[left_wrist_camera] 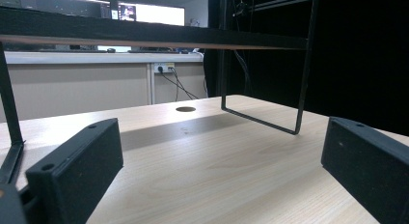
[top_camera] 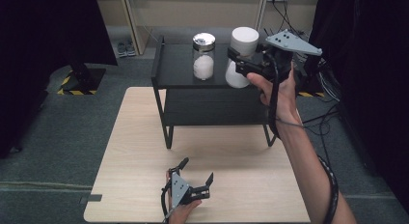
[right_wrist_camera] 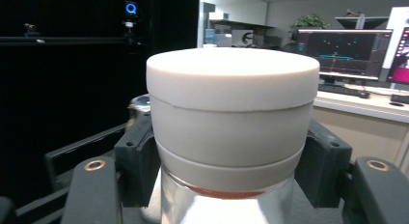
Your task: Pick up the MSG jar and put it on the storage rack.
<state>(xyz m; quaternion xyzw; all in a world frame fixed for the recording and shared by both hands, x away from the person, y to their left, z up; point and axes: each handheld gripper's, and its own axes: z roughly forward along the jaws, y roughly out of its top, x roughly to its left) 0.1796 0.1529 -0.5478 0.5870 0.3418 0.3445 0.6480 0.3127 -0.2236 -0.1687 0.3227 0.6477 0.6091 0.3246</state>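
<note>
A: What do we have in the right gripper (top_camera: 239, 61)?

B: We have the white canister (top_camera: 242, 55), the one with the thick white lid (right_wrist_camera: 232, 77). In the right gripper view our two jaws press against its sides just under the lid, so they are closed on it.

A: And where does the canister stand?

B: On the top of the black shelf (top_camera: 176, 72), at its right end. From the high view we cannot tell whether its base touches the shelf or hangs just above it.

A: What is next to it?

B: A glass jar (top_camera: 203, 56) with a shiny lid and something white inside. It stands on the same shelf top, just left of the canister and apart from it.

A: And our left gripper (top_camera: 197, 177)?

B: It is low at the near edge of the table (top_camera: 130, 151), well apart from the shelf. Its jaws are spread wide with nothing between them; in the left gripper view we see bare wood between them and a shelf leg (left_wrist_camera: 300, 84) beyond.
</note>
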